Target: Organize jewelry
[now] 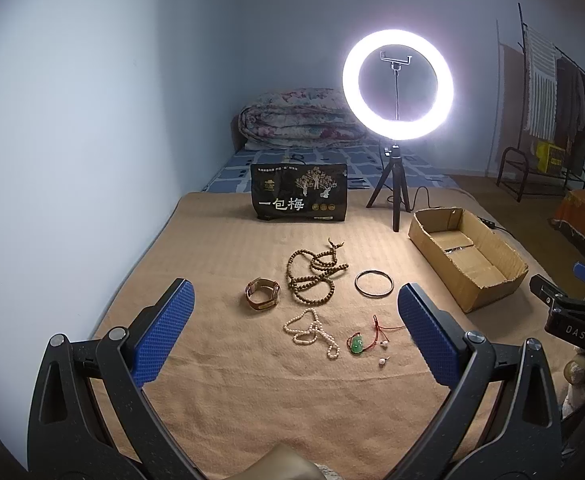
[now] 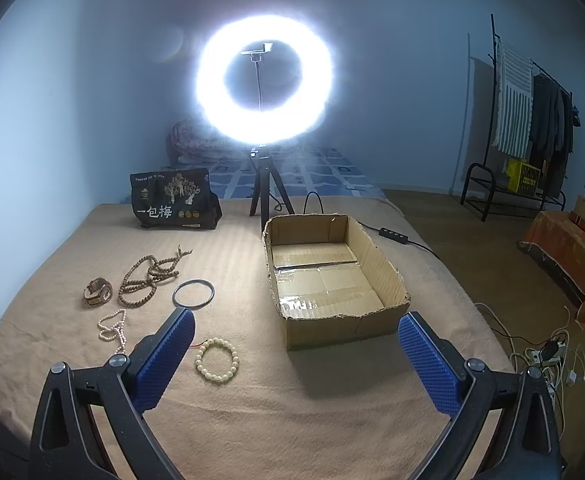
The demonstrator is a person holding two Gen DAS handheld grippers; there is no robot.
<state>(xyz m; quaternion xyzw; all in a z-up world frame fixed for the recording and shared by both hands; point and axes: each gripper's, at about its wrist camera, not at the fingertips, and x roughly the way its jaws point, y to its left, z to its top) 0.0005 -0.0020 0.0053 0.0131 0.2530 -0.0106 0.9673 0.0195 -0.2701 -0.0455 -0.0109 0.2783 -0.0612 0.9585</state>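
Jewelry lies on a tan blanket (image 1: 252, 392): a brown wooden bead necklace (image 1: 314, 276), a watch (image 1: 262, 294), a dark thin bangle (image 1: 373, 283), a white pearl strand (image 1: 312, 332), a green pendant on red cord (image 1: 357, 344) and two small pearl earrings (image 1: 383, 353). A cream bead bracelet (image 2: 217, 360) lies close by my right gripper's left finger. An open, empty cardboard box (image 2: 328, 276) stands to the right of the jewelry. My left gripper (image 1: 294, 332) is open above the pearl strand. My right gripper (image 2: 296, 360) is open in front of the box.
A lit ring light on a tripod (image 1: 397, 80) stands behind the jewelry, with a black snack bag (image 1: 298, 193) to its left. A folded quilt (image 1: 296, 120) lies at the far end of the bed. A clothes rack (image 2: 532, 120) and cables (image 2: 544, 352) are on the floor at right.
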